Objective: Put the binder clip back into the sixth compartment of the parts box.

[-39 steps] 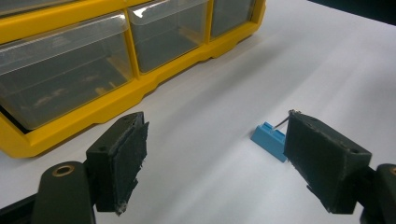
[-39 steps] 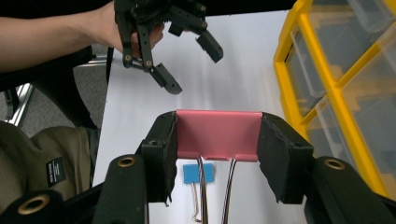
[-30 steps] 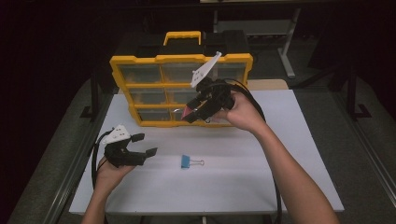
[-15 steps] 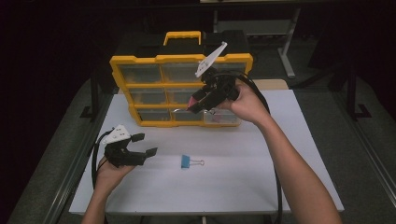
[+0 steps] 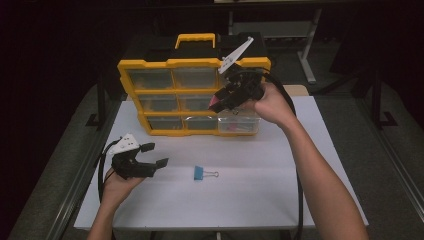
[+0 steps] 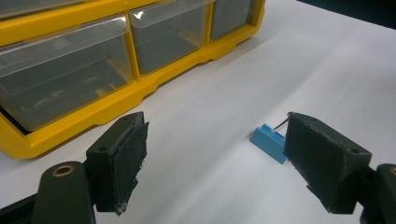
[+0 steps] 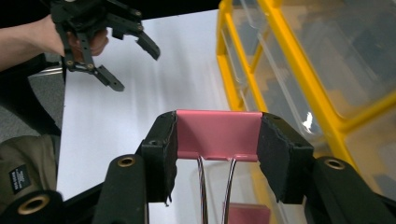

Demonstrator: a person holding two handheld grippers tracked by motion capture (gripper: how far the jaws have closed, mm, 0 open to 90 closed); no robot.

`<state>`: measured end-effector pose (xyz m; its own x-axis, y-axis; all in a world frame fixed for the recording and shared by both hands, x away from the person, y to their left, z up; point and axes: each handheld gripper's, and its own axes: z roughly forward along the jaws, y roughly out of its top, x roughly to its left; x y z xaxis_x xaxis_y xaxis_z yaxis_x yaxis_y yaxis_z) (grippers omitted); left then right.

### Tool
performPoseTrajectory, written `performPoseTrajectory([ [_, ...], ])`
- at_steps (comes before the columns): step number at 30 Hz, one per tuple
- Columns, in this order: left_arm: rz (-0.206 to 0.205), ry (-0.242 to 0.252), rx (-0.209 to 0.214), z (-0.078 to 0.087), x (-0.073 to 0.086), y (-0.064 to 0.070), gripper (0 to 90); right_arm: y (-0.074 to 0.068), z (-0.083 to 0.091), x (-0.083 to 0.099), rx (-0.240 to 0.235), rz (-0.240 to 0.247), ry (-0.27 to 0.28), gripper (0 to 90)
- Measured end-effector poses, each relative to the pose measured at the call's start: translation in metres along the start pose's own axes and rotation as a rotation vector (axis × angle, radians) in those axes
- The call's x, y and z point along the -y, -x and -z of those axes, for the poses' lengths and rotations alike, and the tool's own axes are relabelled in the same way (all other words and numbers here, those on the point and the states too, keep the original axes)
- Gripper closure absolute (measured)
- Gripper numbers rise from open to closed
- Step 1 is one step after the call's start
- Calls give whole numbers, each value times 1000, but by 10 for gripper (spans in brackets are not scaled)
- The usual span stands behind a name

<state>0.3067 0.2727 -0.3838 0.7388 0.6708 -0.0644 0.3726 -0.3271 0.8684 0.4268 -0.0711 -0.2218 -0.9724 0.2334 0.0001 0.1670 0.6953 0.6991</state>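
A yellow organizer [image 5: 192, 64] with clear drawers stands at the back of the white table. My right gripper [image 5: 220, 102] hovers in front of its right side, shut on a pink binder clip [image 5: 215, 104]. In the right gripper view the pink clip [image 7: 217, 133] is pinched between the jaws of the right gripper [image 7: 219, 148], wire handles hanging down. The bottom right drawer [image 5: 240, 125] is pulled out beneath it, with a pink item inside [image 7: 243, 215]. A blue binder clip [image 5: 201, 173] lies on the table. My left gripper [image 5: 155, 155] rests open to its left, with the blue clip [image 6: 267, 141] just beyond one jaw.
The white table top [image 5: 250, 195] has free room in front and to the right. Black cables trail from both grippers. A dark floor and table frame [image 5: 305, 60] lie behind the organizer.
My right gripper has lifted up from the open bottom drawer with the pink clip held in it. The left gripper and the blue clip have stayed put.
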Motion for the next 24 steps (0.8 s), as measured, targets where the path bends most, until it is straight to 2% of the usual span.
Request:
performPoseTrajectory([
  [9,-5,-1,1,0,0,0,210,10,9,11,41,-35,-2,487],
  [24,-10,-4,2,0,0,0,210,19,13,23,65,-77,-23,486],
])
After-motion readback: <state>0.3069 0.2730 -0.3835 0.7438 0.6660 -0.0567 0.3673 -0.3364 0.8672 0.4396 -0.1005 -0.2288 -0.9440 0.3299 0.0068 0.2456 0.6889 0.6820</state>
